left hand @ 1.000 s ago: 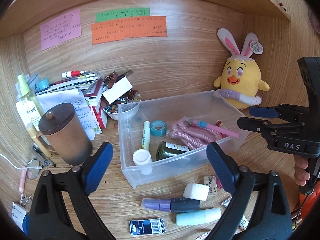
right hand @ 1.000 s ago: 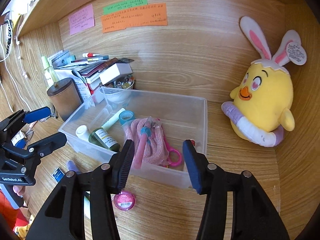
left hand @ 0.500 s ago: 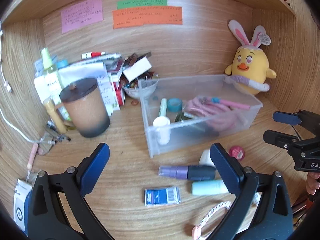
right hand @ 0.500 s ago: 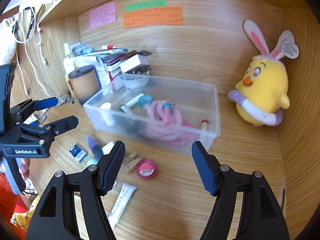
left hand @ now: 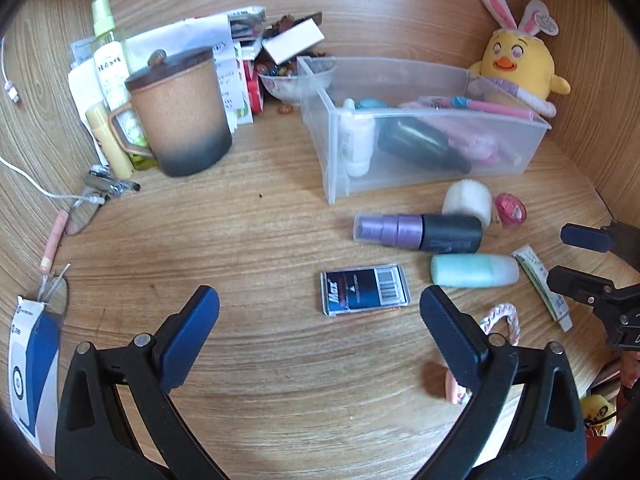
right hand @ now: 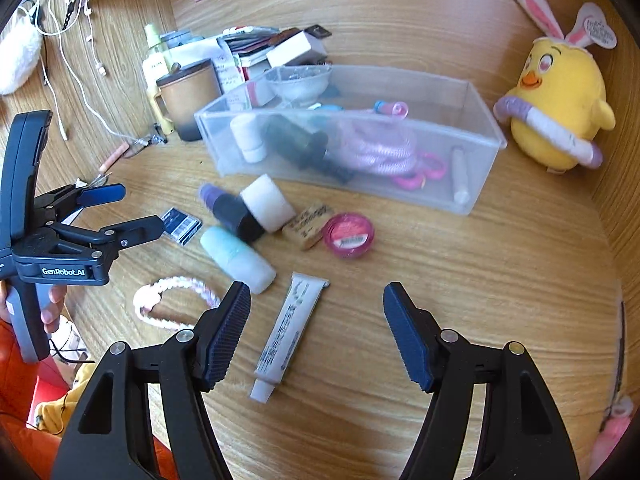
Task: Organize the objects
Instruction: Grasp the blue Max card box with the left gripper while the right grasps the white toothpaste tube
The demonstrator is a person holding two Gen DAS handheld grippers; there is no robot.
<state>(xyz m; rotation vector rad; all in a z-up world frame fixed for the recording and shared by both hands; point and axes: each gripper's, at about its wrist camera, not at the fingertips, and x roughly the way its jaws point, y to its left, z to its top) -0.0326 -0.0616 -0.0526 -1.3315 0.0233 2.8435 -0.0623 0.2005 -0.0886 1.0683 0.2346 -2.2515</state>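
Both hand-held grippers have pulled back from the clear bin (right hand: 476, 128), so the loose items on the counter (left hand: 248, 224) now fill the view. The left hand-held gripper (left hand: 319, 334) hangs released near the blue card case (left hand: 365, 289); the right hand-held gripper (right hand: 317, 332) hangs released over the white tube (right hand: 289, 330). Either item looks like the next pick.

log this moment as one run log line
left gripper: open, empty, over blue card case | right gripper: open, empty, over white tube | clear bin: part filled
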